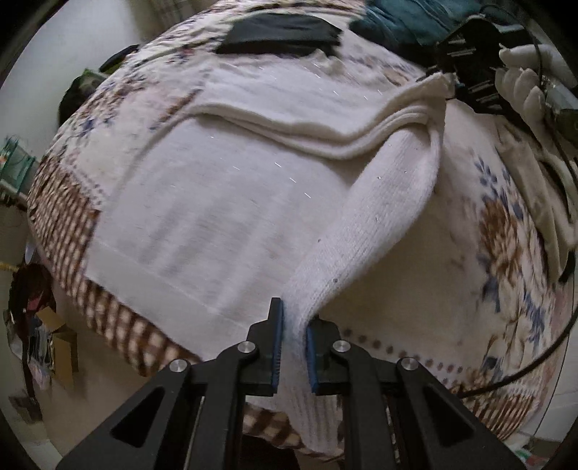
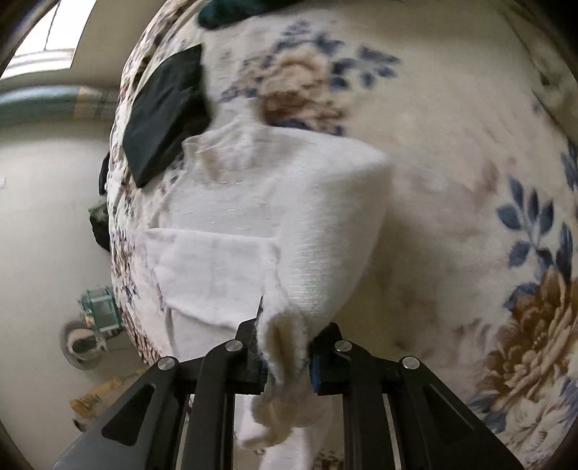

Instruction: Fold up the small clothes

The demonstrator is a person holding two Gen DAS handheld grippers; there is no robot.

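Sweater (image 1: 216,202) beside black folded garment (image 1: 281,34)

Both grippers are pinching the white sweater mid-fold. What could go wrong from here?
1. The left gripper holds only the narrow cuff end of the sleeve; the knit could slip out under tension.
2. The right gripper clamps a bunched wad of the white sweater, so the fold may land lumpy.
3. The black folded garment touches the sweater's far edge and might get dragged.

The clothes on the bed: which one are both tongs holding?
The white knit sweater, pinched by the left tongs and right tongs. The folded black garment and teal one lie untouched.
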